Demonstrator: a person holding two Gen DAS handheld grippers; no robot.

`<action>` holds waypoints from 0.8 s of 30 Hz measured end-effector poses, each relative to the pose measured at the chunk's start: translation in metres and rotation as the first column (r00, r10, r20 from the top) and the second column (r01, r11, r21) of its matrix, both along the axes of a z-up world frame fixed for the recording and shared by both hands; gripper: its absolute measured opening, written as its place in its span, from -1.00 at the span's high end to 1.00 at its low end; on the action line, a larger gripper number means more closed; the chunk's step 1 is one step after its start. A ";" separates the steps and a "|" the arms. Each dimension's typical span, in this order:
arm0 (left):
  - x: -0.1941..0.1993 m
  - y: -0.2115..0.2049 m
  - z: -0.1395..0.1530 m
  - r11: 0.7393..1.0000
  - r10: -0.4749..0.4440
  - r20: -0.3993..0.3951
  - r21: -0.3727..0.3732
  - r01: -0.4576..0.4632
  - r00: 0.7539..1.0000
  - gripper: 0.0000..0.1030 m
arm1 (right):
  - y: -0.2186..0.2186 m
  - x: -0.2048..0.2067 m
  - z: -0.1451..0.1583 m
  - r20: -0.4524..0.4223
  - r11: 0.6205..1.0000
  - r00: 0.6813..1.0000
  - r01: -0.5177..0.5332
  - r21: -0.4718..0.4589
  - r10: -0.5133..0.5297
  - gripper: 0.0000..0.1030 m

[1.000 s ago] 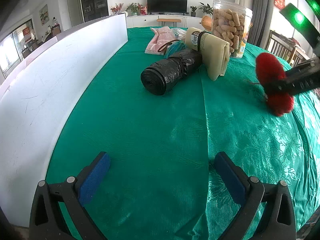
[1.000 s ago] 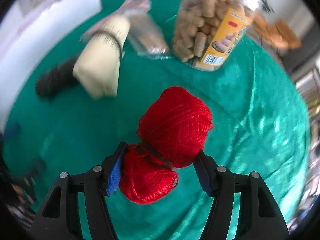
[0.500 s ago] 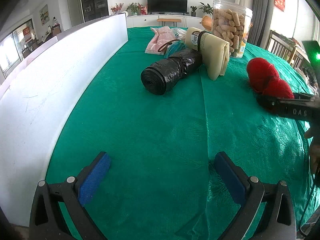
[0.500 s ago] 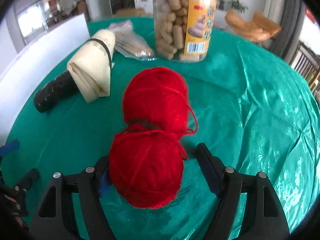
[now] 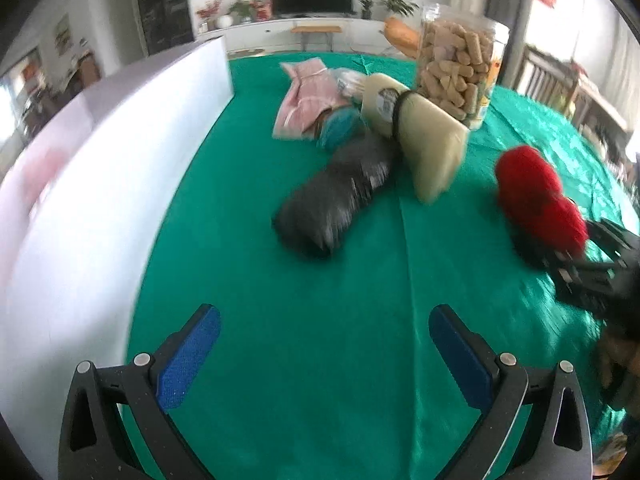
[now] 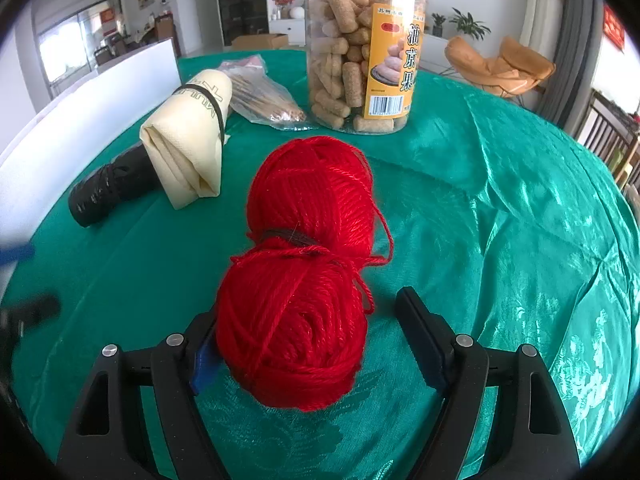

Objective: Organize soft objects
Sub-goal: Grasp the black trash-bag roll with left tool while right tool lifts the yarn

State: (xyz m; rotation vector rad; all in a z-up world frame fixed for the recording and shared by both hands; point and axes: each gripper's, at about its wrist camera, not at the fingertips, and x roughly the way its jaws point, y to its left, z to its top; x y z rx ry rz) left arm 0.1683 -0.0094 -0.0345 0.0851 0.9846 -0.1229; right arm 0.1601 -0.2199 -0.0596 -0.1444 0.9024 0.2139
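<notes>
Red yarn (image 6: 304, 264), two balls tied together, lies on the green tablecloth (image 6: 500, 208). My right gripper (image 6: 310, 328) is open around its near ball; the left pad touches it and the right pad stands apart. The yarn also shows in the left wrist view (image 5: 536, 196), with my right gripper (image 5: 592, 264) behind it. My left gripper (image 5: 320, 344) is open and empty above the cloth. A black bag roll (image 5: 336, 196), a cream folded cloth with a black band (image 5: 424, 136) and a pink cloth (image 5: 308, 100) lie ahead of it.
A clear jar of snack sticks (image 6: 360, 48) stands behind the yarn, with a plastic bag of sticks (image 6: 264, 96) beside it. A white board (image 5: 80, 184) stands along the table's left side. A teal item (image 5: 340, 132) sits by the pink cloth.
The right gripper lowered the yarn onto the tablecloth and opened its jaws. The left gripper tilted and moved slightly, blurring its view.
</notes>
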 end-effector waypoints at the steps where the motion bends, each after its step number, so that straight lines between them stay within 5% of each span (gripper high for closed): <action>1: 0.013 -0.001 0.000 1.000 -0.015 -0.011 0.015 0.015 1.000 -1.00 | 0.000 0.000 0.000 0.000 1.000 1.000 0.000 0.000 0.000 -0.57; 8: 0.067 -0.022 -0.015 0.992 -0.096 -0.054 0.080 0.100 0.994 -0.93 | 0.000 0.000 0.001 0.001 1.000 1.000 0.000 0.001 0.000 -0.58; 12: 0.062 -0.022 -0.013 0.994 -0.099 -0.033 0.035 0.100 0.995 0.20 | 0.000 0.000 0.001 0.001 1.000 1.000 0.000 0.002 0.000 -0.58; 13: 0.058 -0.019 -0.013 0.996 -0.085 -0.036 0.022 0.085 0.996 0.22 | 0.000 0.000 0.001 0.001 1.000 1.000 0.000 0.002 0.000 -0.58; 20: -0.038 -0.007 -0.012 0.997 0.039 -0.038 -0.058 -0.041 0.999 0.15 | -0.001 0.000 0.001 0.001 1.000 1.000 0.002 0.002 -0.002 -0.58; 22: -0.053 -0.006 -0.013 0.996 0.050 -0.042 -0.078 -0.053 0.998 -0.29 | -0.001 0.000 0.001 0.001 1.000 1.000 0.002 0.002 -0.002 -0.58; 23: -0.056 -0.006 -0.013 0.996 0.051 -0.042 -0.076 -0.054 0.998 -0.71 | -0.001 0.000 0.001 0.001 1.000 1.000 0.002 0.002 -0.002 -0.58; 24: -0.057 -0.007 -0.012 0.997 0.050 -0.033 -0.063 -0.052 0.998 -0.82 | -0.001 0.000 0.001 0.001 1.000 1.000 0.003 0.002 -0.003 -0.58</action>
